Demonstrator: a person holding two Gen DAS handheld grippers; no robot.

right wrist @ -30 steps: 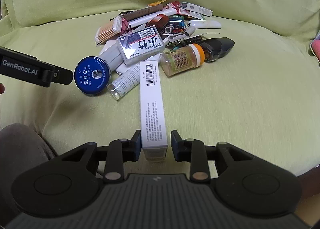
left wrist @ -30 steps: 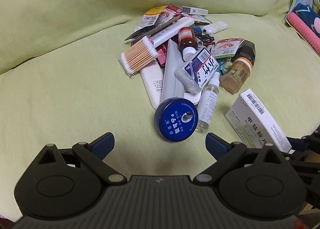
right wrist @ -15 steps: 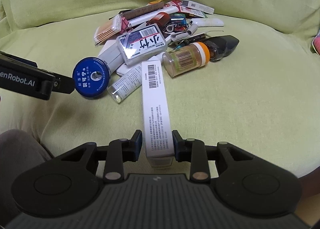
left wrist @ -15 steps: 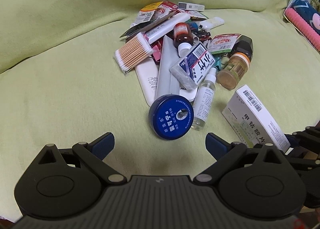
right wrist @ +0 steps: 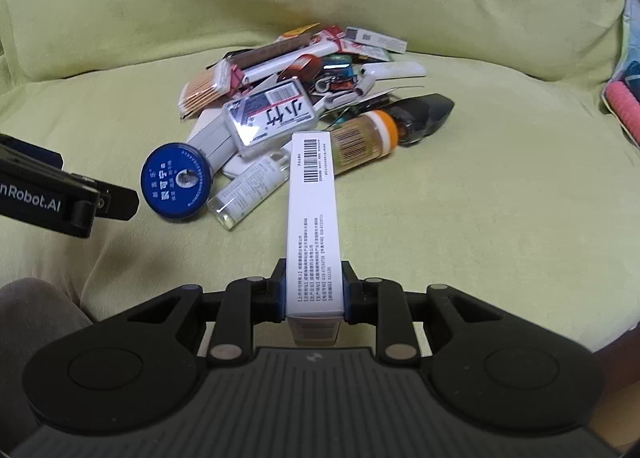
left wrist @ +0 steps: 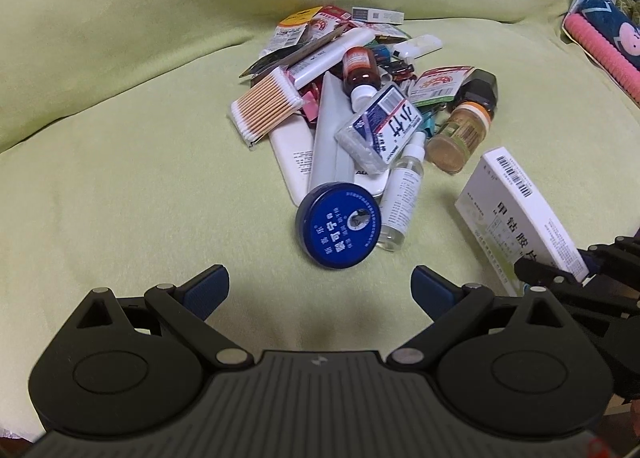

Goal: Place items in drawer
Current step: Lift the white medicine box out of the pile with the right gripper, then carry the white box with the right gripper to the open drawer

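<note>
Right hand-held gripper: you have it clamped on the near end of the white medicine box; both blue pads press the box's long sides.
White medicine box: it points away from you, barcode end toward the pile, lifted off the green cover. From your left wrist view it shows at the right edge, tilted.
Left hand-held gripper: you hold it with the fingers spread wide and nothing between them, low over the green cover, just short of the blue round tin.
Blue round tin: it sits at the near edge of the pile, tipped up against a clear spray bottle.
Pile: a clear plastic case with a barcode label, a bundle of cotton swabs, a brown bottle with a white cap and an amber jar with an orange band lie heaped together, touching and overlapping.
Drawer: it is not in either view.
Surface: the pile rests on a soft, cushioned seat under the green cover.
</note>
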